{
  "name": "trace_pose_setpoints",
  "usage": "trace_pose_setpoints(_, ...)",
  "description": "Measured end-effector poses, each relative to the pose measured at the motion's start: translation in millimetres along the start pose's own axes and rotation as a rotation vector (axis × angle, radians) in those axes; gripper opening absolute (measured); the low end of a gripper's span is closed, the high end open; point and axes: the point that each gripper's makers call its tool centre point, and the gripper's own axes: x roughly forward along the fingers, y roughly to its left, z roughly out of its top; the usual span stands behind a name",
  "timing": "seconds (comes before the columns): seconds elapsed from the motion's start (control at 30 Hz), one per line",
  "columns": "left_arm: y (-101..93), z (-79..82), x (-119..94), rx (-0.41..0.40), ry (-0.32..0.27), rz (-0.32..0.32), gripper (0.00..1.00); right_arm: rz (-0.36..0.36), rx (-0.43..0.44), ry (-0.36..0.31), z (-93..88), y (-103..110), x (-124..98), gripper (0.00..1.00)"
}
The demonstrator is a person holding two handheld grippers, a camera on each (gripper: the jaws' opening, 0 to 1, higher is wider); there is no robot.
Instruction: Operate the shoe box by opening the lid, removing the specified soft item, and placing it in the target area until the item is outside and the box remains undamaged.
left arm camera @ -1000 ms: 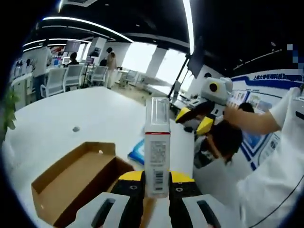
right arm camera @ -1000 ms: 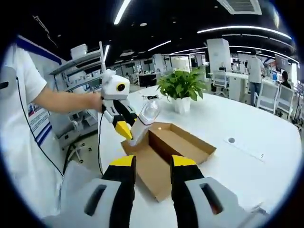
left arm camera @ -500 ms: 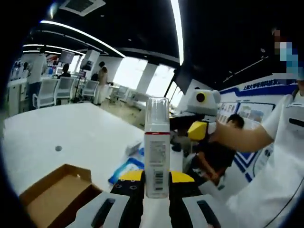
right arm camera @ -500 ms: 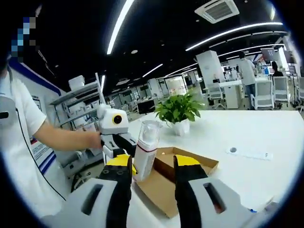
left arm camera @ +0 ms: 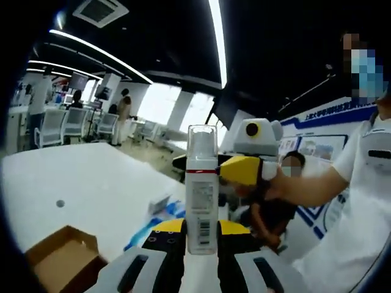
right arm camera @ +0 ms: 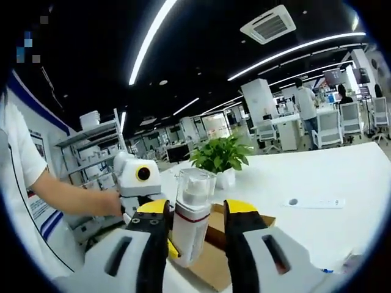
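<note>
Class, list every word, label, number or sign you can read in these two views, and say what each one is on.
None can be read with certainty.
Bottle, shut in the left gripper: printed label with barcode, too small and blurred to read.
Blue wall board: white characters along the top, too blurred to quote.
Blue packet on the white table: print not legible.
Cardboard box: no text visible.
</note>
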Motion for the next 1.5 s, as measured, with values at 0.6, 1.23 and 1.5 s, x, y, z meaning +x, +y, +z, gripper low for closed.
trace_pose_setpoints(0.6,-14.7,-10.4,37,0.045,0.022,-0.019,0.18,-0.02,0.066,-0.052,5.3,-18,-17,0.24)
trace_pose_setpoints(1.23,-13.0,-8.1,59,0.1,0.026,-0.004,0.19,-0.026,0.058,-0.107,11.3,-32,-28,0.22)
trace_pose_setpoints(1.5,-9.0,-6.8,62,0.097,0.038,0.012,0.19,-0.019,0.079,-0.109,11.4,-40,-29,0.22)
